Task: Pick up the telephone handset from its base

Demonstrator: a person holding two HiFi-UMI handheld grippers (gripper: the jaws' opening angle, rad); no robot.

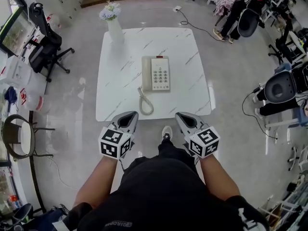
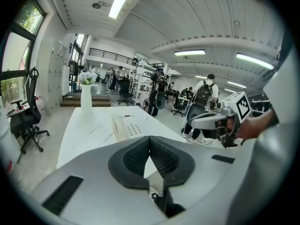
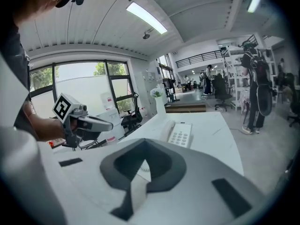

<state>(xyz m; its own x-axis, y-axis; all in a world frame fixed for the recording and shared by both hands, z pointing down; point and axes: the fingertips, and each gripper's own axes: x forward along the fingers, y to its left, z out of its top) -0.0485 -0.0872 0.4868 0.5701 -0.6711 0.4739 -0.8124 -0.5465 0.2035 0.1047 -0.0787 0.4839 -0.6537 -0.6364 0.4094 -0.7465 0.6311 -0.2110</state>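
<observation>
Beige handset (image 1: 146, 73) on base (image 1: 160, 61) — untouched | keypad (image 1: 162, 75) print unreadable | left claw (image 1: 131, 115) clenched, empty | right claw (image 1: 182, 115) clenched, empty

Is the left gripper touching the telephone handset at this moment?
Apart. The head view shows the left gripper by the near edge of the table, with a stretch of tabletop between it and the handset.

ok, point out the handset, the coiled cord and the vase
handset (image 1: 146, 74): head view, middle of its grip.
coiled cord (image 1: 145, 103): head view, midway along the coil.
vase (image 1: 115, 32): head view, on its white body.
</observation>
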